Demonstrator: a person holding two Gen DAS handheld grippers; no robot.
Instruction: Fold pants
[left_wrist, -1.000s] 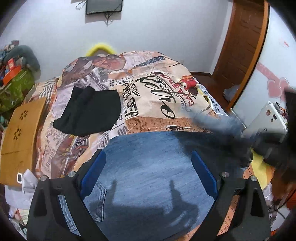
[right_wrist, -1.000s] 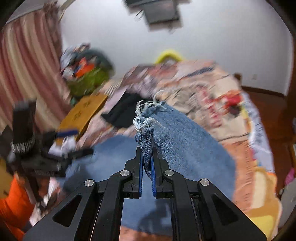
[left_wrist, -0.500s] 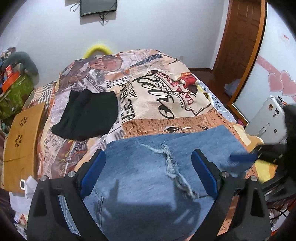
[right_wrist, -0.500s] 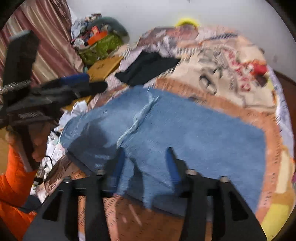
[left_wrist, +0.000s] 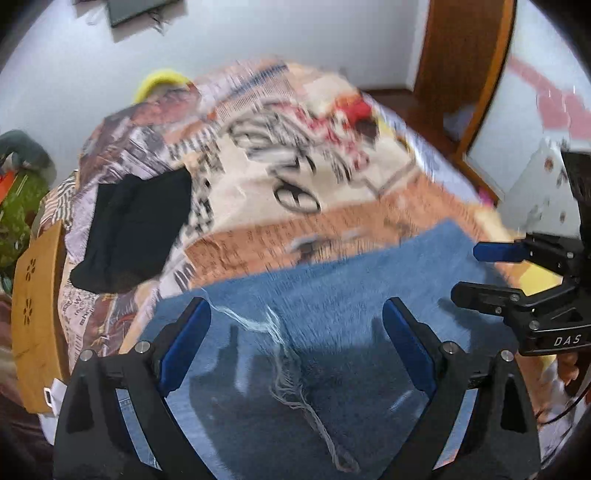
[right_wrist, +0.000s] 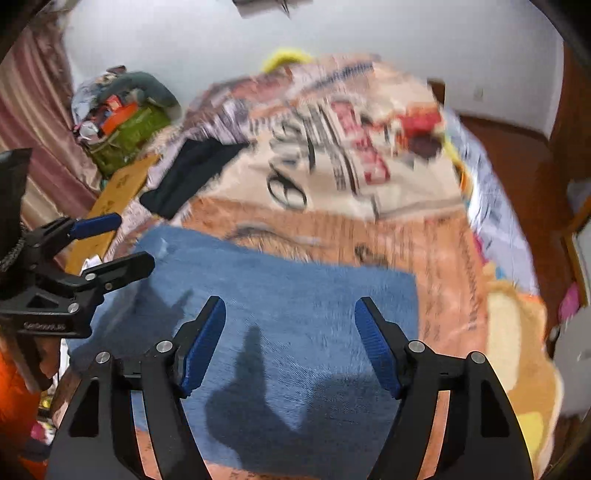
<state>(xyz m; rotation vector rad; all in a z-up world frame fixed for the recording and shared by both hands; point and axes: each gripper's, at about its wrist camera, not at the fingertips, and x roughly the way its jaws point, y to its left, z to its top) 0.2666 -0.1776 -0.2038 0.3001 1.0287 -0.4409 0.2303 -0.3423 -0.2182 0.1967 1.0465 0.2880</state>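
Jeans (right_wrist: 295, 314) lie flat on printed bedspread (right_wrist: 388, 236), beneath both tools; left gripper (left_wrist: 295, 347) wide open, empty; right gripper (right_wrist: 291, 343) opening, nothing between jaws; fold looks just laid; next move likely needs fresh edge grip

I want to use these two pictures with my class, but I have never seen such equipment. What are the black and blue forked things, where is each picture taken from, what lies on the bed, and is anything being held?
No robot here: a person holds one pair of tongs in each hand, each with a camera looking along its fingers. One picture looks out from the left tongs, the other from the right tongs; each also shows its partner at the picture's edge. Blue jeans, folded over, lie flat on a bed with a newspaper-print cover; a black garment lies further back. Nothing is held: the left tongs stand open above the denim, and the right jaws are opening with nothing between them.
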